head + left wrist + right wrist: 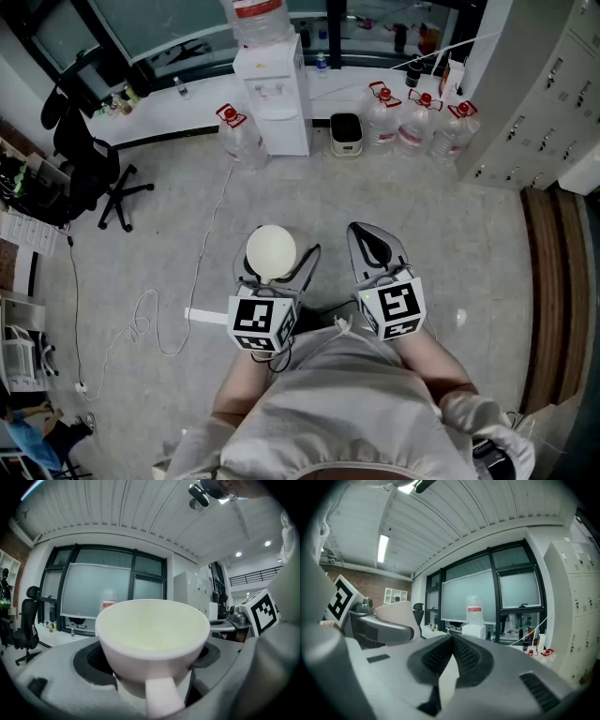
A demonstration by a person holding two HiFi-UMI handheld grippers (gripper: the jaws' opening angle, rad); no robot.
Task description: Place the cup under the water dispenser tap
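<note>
A white cup [271, 251] sits upright between the jaws of my left gripper [277, 265], which is shut on it. In the left gripper view the cup [153, 641] fills the middle, its handle turned toward the camera. My right gripper [377, 246] is held level beside it, shut with nothing between its pads; its tips [452, 641] meet in the right gripper view. The white water dispenser [273, 86] stands far ahead against the window wall, with a bottle on top. It shows small as the dispenser [474, 629] in the right gripper view.
Several large water bottles [417, 122] with red caps stand right of the dispenser, another bottle [237, 133] at its left. A black bin [346, 133] sits between. A black office chair [86, 159] is at the left, grey lockers [548, 103] at the right. A white cable [192, 281] trails over the floor.
</note>
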